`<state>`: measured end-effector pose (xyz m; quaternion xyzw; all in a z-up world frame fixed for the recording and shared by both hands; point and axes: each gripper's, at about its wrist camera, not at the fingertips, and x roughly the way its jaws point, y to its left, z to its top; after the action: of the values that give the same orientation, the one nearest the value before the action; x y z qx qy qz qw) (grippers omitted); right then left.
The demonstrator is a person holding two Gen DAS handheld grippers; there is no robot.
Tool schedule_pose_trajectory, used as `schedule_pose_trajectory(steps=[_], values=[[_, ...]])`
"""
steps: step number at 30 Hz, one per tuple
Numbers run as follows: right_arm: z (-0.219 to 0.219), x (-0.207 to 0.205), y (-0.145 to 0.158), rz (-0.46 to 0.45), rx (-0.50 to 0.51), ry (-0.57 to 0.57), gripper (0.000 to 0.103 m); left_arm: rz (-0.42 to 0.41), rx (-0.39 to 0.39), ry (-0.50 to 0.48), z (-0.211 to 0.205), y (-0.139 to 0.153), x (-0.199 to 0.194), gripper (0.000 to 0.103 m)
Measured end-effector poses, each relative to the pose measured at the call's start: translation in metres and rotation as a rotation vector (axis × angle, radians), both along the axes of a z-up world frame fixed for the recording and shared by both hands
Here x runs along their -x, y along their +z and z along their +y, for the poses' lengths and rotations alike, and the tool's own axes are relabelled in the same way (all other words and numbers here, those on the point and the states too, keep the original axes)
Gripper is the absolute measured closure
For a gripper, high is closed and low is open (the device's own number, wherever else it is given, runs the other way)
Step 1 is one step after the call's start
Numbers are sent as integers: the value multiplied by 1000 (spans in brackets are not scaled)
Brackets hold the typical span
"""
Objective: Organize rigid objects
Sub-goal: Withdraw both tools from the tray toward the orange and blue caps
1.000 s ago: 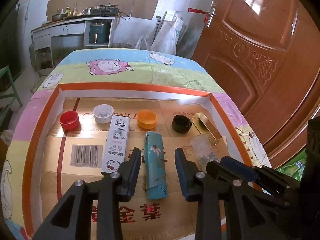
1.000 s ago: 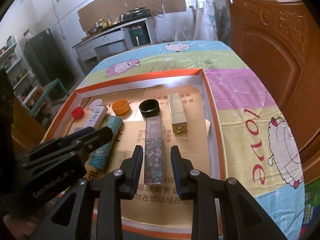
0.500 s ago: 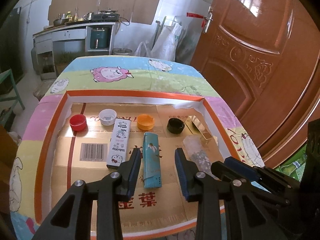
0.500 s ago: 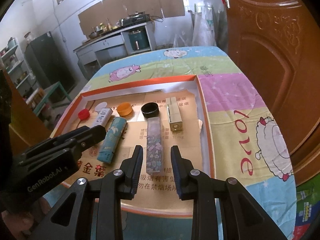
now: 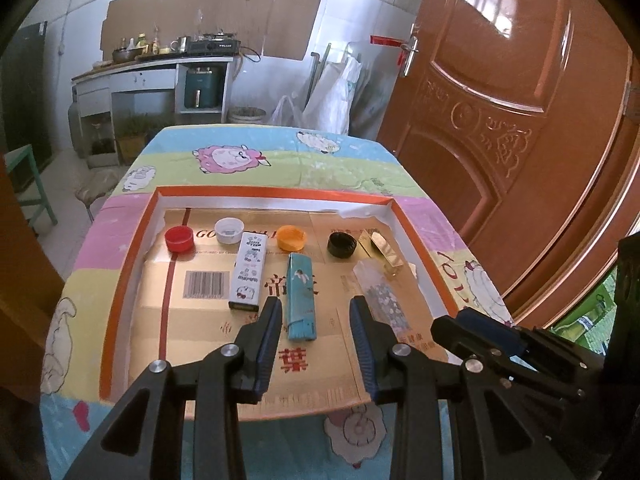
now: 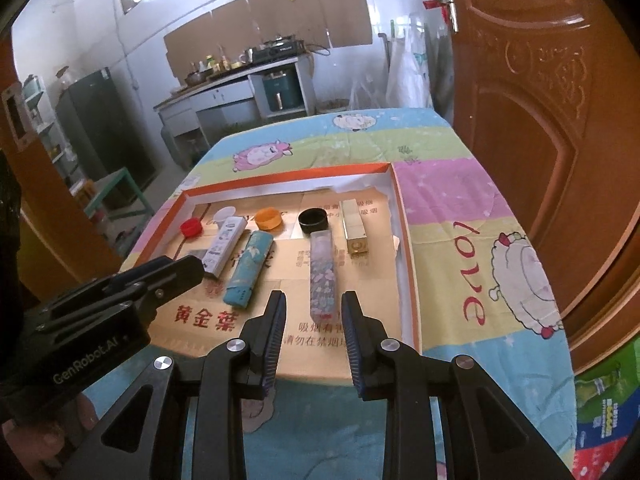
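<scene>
Both grippers empty, jaws part-open, above the tray's [image 5: 136, 240] near edge.
Left gripper [image 5: 316, 320] lines up with teal box [image 5: 300, 296], right gripper [image 6: 314, 320] with floral case [image 6: 322, 276]; for any regrasp, straddle the long sides, descend straight.

The left gripper [image 5: 316, 312] hangs above the near edge of the orange-rimmed tray [image 5: 128, 264], tilted steeply downward toward it, its jaws parted with nothing between the pads. The right gripper [image 6: 313, 308] is held beside it, over the same near edge and further toward the tray's right side, tilted down alike, jaws a little narrower and likewise empty. Neither touches the tray. A fingertip [image 6: 86, 416] shows under the left gripper's body.
</scene>
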<state>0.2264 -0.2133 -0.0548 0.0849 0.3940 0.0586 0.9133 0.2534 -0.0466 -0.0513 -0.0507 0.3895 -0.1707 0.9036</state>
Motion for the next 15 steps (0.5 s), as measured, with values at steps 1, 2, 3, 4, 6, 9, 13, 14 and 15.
schedule_pose_trajectory(steps=[1, 2, 3, 4, 6, 9, 13, 14, 15], values=[[0, 3, 1, -2, 2, 0, 74, -2, 0, 1, 1, 1, 3, 68], [0, 7, 3, -5, 4, 1, 74, -4, 0, 2, 3, 2, 6, 68], [1, 10, 5, -6, 5, 0, 74, -5, 0, 4, 4, 3, 8, 68], [1, 13, 6, -7, 6, 0, 74, -6, 0, 5, 5, 4, 11, 68], [1, 16, 7, -8, 5, 0, 74, -10, -1, 10, 8, 6, 18, 68], [3, 26, 10, -12, 9, 1, 74, -16, -2, 14, 12, 9, 27, 68], [5, 39, 12, -10, 13, 5, 60, -23, -4, 19, 16, 12, 39, 68], [6, 43, 13, -10, 13, 6, 51, -25, -5, 20, 17, 13, 41, 68], [7, 46, 14, -12, 14, 5, 51, -29, -6, 21, 18, 14, 45, 68]])
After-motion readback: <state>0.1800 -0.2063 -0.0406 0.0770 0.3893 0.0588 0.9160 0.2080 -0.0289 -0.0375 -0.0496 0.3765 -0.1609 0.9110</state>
